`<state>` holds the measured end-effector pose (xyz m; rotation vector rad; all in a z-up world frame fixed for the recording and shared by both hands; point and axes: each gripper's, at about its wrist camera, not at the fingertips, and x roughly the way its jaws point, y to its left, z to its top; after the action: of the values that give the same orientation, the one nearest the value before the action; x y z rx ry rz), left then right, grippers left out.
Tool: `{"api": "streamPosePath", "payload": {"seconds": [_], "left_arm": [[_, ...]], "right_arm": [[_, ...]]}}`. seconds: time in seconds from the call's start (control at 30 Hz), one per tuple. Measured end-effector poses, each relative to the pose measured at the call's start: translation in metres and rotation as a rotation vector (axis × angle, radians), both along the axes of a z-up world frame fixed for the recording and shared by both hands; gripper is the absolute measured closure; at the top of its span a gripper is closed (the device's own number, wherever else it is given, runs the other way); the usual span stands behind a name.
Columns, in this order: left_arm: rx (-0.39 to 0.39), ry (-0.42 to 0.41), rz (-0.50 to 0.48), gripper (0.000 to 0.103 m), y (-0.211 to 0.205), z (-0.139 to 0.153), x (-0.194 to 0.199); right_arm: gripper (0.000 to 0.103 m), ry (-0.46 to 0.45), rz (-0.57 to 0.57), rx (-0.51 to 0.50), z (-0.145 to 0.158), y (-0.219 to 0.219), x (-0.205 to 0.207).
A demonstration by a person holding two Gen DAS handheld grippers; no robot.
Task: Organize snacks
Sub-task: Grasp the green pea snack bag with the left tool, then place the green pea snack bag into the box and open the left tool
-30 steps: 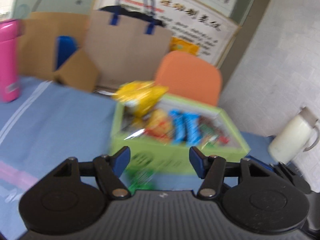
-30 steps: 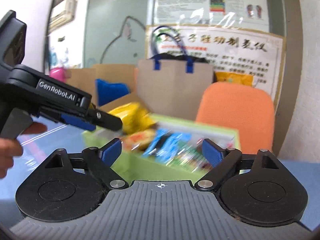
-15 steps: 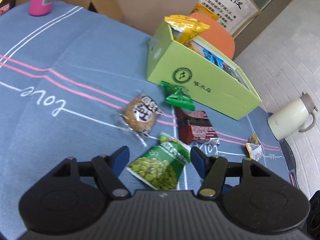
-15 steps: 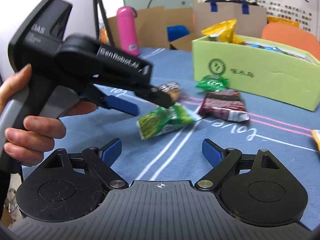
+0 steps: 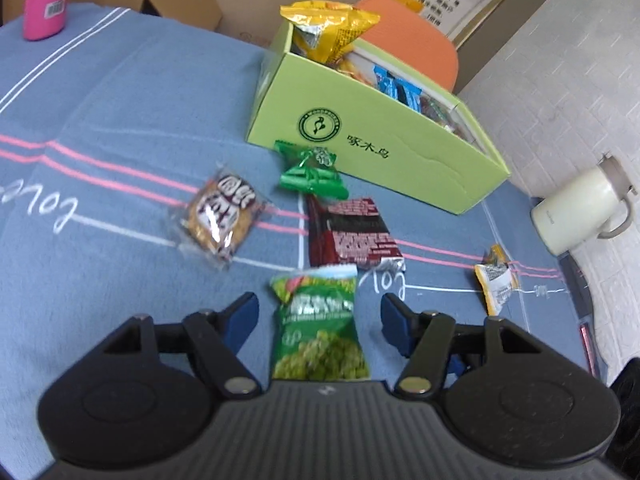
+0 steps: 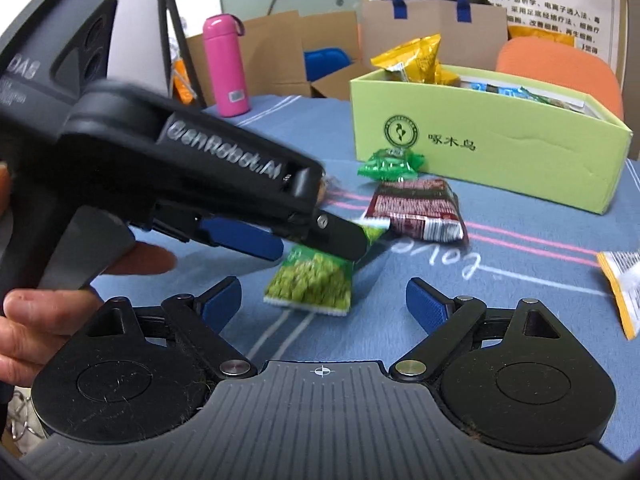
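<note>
A: In the left wrist view, the left gripper [image 5: 318, 312] is open, its 2 blue fingers on each side of the green pea packet [image 5: 318, 336], which lies on the blue bench cloth [image 5: 120, 128]. I cannot tell if they touch it.

B: The right wrist view shows that gripper from the side, low over the same packet [image 6: 314, 280]. The right gripper [image 6: 324, 300] is open too and holds nothing.

A: Only the left view shows the cookie packet [image 5: 220, 216] and the white kettle [image 5: 580, 208].

B: Both views show the dark red packet [image 6: 418, 208], the small green packet [image 6: 390, 164] touching it and just beside the green box [image 6: 500, 156], which holds snacks.
</note>
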<state>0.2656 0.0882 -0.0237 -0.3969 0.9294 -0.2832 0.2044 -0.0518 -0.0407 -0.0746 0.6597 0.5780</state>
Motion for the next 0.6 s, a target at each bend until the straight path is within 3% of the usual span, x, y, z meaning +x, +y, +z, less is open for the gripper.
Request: {"api": "streamPosePath", "payload": {"seconds": [0.13, 0.17, 0.23, 0.27, 0.37, 0.5, 0.6], "left_arm": [[0.09, 0.011, -0.07, 0.04, -0.011, 0.0, 0.01], [0.103, 0.014, -0.096, 0.042, -0.013, -0.001, 0.01], [0.092, -0.005, -0.11, 0.061, -0.01, 0.0, 0.005], [0.083, -0.002, -0.102, 0.067, -0.007, 0.002, 0.002], [0.046, -0.034, -0.1, 0.066, -0.007, 0.014, -0.005], [0.056, -0.119, -0.125, 0.066, -0.033, 0.048, 0.015], [0.051, -0.175, -0.158, 0.066, -0.061, 0.075, 0.053]], "right_arm": [[0.036, 0.015, 0.002, 0.003, -0.004, 0.006, 0.011], [0.044, 0.027, 0.011, 0.006, -0.006, 0.006, 0.013], [0.057, 0.009, 0.024, -0.018, -0.008, 0.01, 0.013], [0.078, -0.011, 0.026, -0.045, -0.007, 0.012, 0.011], [0.096, -0.022, 0.025, -0.004, -0.002, 0.002, 0.005], [0.097, -0.113, 0.003, -0.033, 0.023, -0.011, 0.002], [0.097, -0.18, -0.036, -0.049, 0.048, -0.031, 0.027]]}}
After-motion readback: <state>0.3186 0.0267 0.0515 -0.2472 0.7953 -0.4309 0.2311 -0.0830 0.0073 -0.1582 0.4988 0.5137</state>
